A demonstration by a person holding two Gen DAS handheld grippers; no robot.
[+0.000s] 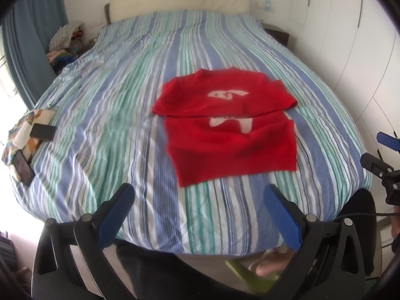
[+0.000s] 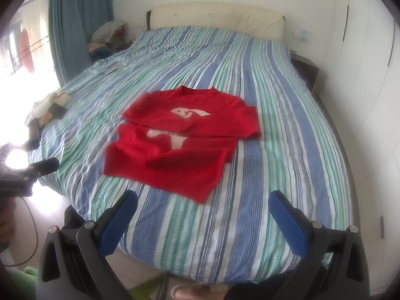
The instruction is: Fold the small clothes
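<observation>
Blue ribbed pads line the two black fingers of the left gripper (image 1: 197, 200), which stand wide apart with nothing between them, held over the near edge of the bed (image 1: 140, 130). Seen from its own camera, the right gripper (image 2: 203, 207) looks the same: blue textured pads on black plastic arms with round metal pivots, spread apart and empty, also above the bed's near edge.

On the bed lies a red sweater (image 1: 225, 130), a soft knit with a ribbed hem and a pale, irregular motif on the chest. It rests flat on the near half of the bed, a little right of centre in the left view, with both sleeves folded across the body: one covers the upper chest, the other the lower part. Neither gripper touches it.

A crinkled cover with lengthwise stripes of blue, green and white dresses the bed. At the bed's left edge sits a patterned cloth (image 1: 22, 135) with two dark flat rectangles on it, possibly phones, though the blur leaves that unclear. A cream padded headboard (image 2: 215, 16) stands at the bed's far end.
</observation>
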